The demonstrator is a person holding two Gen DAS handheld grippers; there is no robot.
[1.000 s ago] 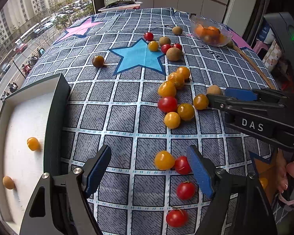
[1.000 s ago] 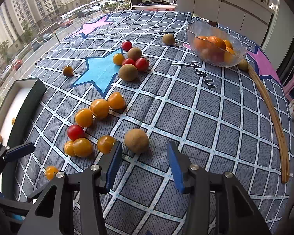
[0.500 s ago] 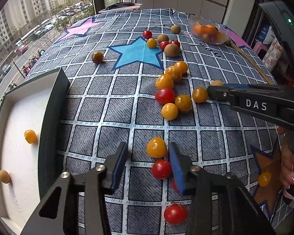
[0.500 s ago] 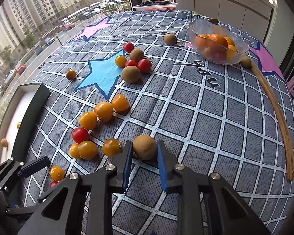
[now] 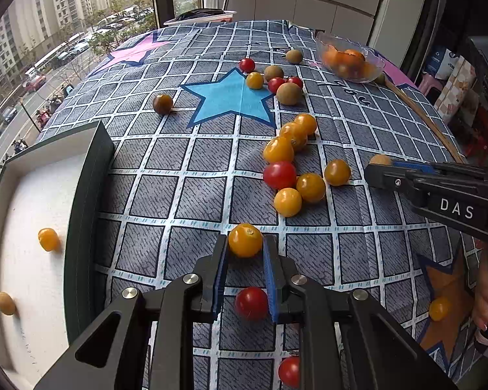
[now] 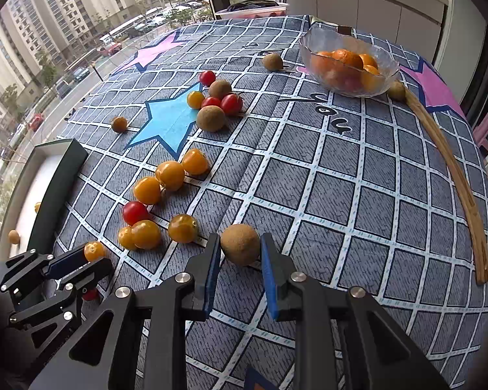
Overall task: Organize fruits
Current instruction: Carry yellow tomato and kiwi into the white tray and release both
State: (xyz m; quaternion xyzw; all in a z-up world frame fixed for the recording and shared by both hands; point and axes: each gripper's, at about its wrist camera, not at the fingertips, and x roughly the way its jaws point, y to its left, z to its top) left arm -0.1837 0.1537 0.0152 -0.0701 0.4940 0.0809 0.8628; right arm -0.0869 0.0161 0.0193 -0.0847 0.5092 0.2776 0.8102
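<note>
Cherry tomatoes and brown round fruits lie scattered on a checked cloth. My left gripper (image 5: 245, 238) is shut on a yellow tomato (image 5: 245, 243), both blue pads pressing its sides. A red tomato (image 5: 251, 302) lies on the cloth below the fingers. My right gripper (image 6: 240, 239) is shut on a brown round fruit (image 6: 240, 250), which rests on the cloth. In the right wrist view the left gripper (image 6: 92, 258) shows at lower left with its yellow tomato (image 6: 94, 250). In the left wrist view the right gripper (image 5: 379, 169) comes in from the right.
A white tray with a dark rim (image 5: 88, 195) at the left holds a yellow tomato (image 5: 48, 239) and a small brown fruit (image 5: 6, 303). A glass bowl (image 6: 387, 74) of oranges stands at the far right. A curved wooden strip (image 6: 449, 169) lies along the right side. A cluster of tomatoes (image 5: 286, 175) sits mid-cloth.
Both grippers have gone from open to shut. The left one closed on the yellow tomato, the right one on the brown fruit. Neither hand has travelled much.
</note>
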